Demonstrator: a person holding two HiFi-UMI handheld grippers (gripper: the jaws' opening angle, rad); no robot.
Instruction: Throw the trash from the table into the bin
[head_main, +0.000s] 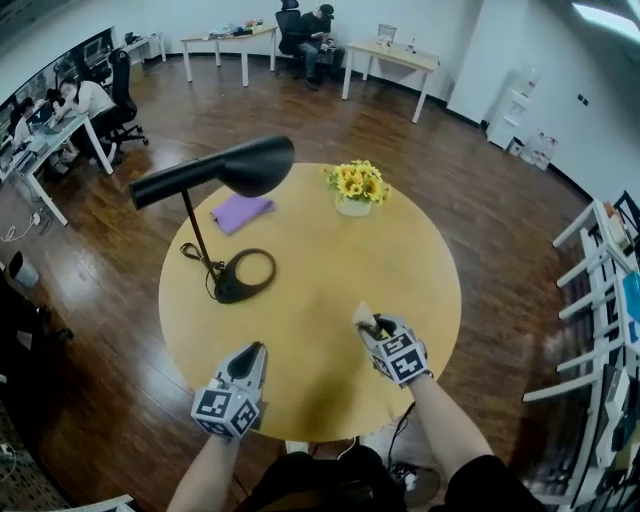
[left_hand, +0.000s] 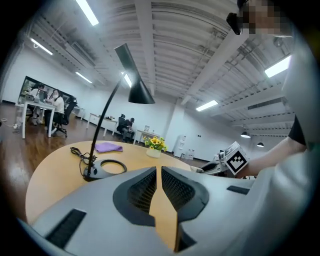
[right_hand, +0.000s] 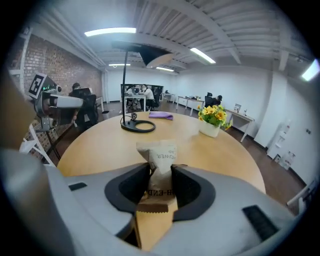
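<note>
So, my right gripper (right_hand: 160, 172): clamped on a crumpled paper packet (right_hand: 161, 160), both pads pressing its sides.
Packet's place: between my right fingers, above the near right part of the round wooden table (head_main: 330, 260); from the head view it shows as a pale scrap (head_main: 362, 313) at the tip of that gripper (head_main: 368, 322).
Packet's long axis: along my fingers, front to back.
Packet's ends: the creased printed end points forward past my fingertips, towards the far side of the table; the saw-toothed end lies back between the pads.
My left gripper (left_hand: 157, 172): fingers almost together, only a thin slit, with nothing in it; it sits over the near left edge of the table (head_main: 255, 348).
Further off on the table: a black lamp (head_main: 215, 175), a purple cloth (head_main: 241, 211) and a pot of yellow flowers (head_main: 357, 186), all well apart from the packet.
</note>
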